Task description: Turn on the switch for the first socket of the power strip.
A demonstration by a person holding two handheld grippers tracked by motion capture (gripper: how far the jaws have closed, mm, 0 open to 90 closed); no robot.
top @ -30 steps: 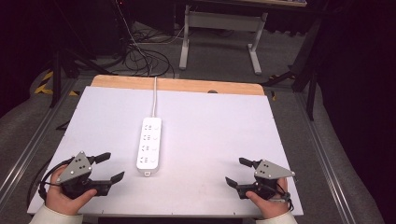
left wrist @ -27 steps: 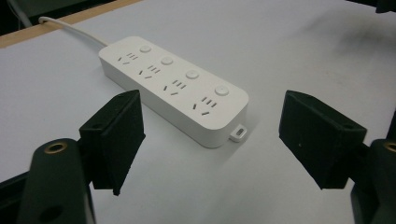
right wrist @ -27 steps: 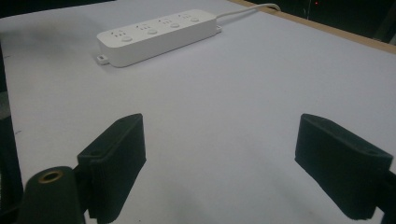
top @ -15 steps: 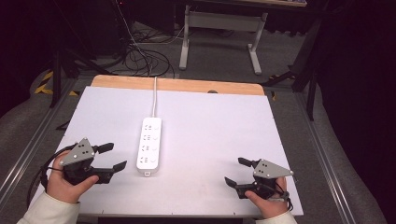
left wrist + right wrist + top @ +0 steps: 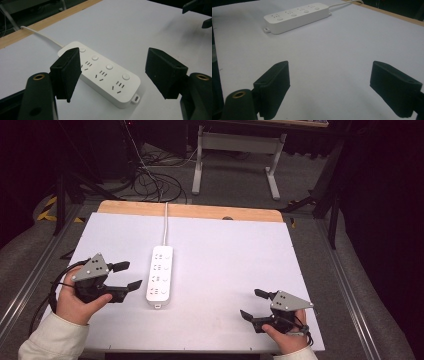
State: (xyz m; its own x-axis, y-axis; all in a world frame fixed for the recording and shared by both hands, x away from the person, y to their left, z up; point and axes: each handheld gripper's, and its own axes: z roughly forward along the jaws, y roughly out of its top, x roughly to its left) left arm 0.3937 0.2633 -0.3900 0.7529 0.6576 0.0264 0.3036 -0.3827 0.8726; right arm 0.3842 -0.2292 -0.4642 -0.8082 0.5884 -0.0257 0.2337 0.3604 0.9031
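Black jaws, left gripper [image 5: 122, 276]: spread wide, holding nothing; seen in the high view at the near-left of the table, jaw tips pointing toward the strip.
Left hand [image 5: 75, 300]: wraps the gripper body, cream sleeve [image 5: 47, 340] at the near edge.
Right gripper [image 5: 254, 306]: jaws likewise wide apart and empty; sits low at the near-right, well apart from the strip.
Nearer arm: left, by a clear margin; its jaws are just beside the strip's near end.
Power strip [image 5: 160, 275]: white, flat on the sheet, left of table centre. In the left gripper view the power strip [image 5: 100, 73] lies between and beyond the two jaws, not touched.
Long axis: runs near to far, away from the person; socket face and a row of round buttons [image 5: 109, 66] upward, small mounting tab [image 5: 135, 98] at the near end.
Bearing: strip lies to the right of the left gripper, crosswise to its reach; likely a grip across the narrow width.
Cord [image 5: 165, 222]: white, leaves the far end and drops over the far edge.
Surface: white sheet [image 5: 225, 255], matte, bare; wooden table edge [image 5: 200, 212] along the far side.
Room: dark; grey floor, loose cables [image 5: 150, 180], a metal desk frame [image 5: 235, 150] beyond.
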